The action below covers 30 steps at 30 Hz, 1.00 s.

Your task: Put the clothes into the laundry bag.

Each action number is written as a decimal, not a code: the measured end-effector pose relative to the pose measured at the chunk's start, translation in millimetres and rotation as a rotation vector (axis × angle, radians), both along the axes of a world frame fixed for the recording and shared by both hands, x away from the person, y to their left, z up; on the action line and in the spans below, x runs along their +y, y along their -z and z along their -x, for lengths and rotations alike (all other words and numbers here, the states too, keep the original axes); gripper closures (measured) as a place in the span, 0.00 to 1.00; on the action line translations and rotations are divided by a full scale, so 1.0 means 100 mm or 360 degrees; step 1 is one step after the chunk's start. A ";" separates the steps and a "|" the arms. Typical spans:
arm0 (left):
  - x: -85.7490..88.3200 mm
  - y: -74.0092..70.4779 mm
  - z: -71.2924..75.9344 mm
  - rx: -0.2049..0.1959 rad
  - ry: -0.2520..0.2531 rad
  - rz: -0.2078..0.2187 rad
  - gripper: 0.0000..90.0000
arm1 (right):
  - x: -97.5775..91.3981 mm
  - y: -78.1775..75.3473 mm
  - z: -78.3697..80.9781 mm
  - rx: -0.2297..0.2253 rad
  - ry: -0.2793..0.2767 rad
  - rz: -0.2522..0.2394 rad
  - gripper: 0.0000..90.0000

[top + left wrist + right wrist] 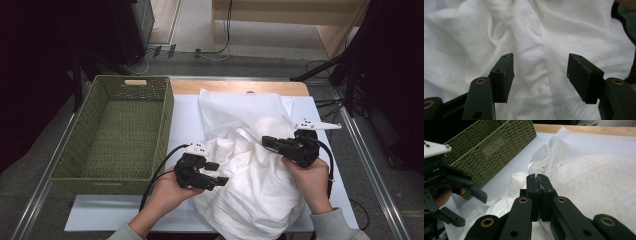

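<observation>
The green basket [114, 131] sits empty, ready for laundry. The left gripper [216, 179] has its jaws apart over the white cloth [255, 175] on the table. The right gripper [267, 141] pinches a thin fold tight to hold it up.

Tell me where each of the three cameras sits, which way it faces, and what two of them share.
High view: above the person's side, looking forward and down on the white-covered table; both forearms show, with the left gripper and right gripper.
Left gripper view: rides the left gripper, looking along its open fingers at the crumpled white cloth.
Right gripper view: rides the right gripper, fingers shut on a thin mesh-like white fabric; the left gripper shows at left.
Shared: high and right gripper views both show the green woven basket.
</observation>
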<state>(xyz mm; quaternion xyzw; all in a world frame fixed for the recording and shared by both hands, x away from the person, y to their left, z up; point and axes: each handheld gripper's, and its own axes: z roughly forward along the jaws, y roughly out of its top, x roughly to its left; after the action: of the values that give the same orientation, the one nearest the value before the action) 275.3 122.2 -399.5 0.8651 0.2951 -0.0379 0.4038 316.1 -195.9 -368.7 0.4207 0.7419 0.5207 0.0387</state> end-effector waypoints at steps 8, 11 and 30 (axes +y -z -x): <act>0.15 0.08 0.22 0.0070 -0.0009 -0.0046 0.71 | 0.01 0.01 -0.04 0.0006 -0.0012 -0.0009 0.99; 0.23 0.13 0.33 0.0066 -0.0014 -0.0046 0.88 | 0.01 0.00 -0.04 0.0011 -0.0010 -0.0012 0.99; -0.06 0.71 0.40 0.0033 -0.0043 -0.0023 0.99 | -0.01 -0.02 -0.04 0.0008 0.0008 -0.0023 0.99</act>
<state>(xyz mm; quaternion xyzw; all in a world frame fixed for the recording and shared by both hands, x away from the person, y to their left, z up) 235.6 116.5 -470.7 0.8635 0.3112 -0.0392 0.3949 319.9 -196.8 -367.2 0.4240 0.7372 0.5249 0.0352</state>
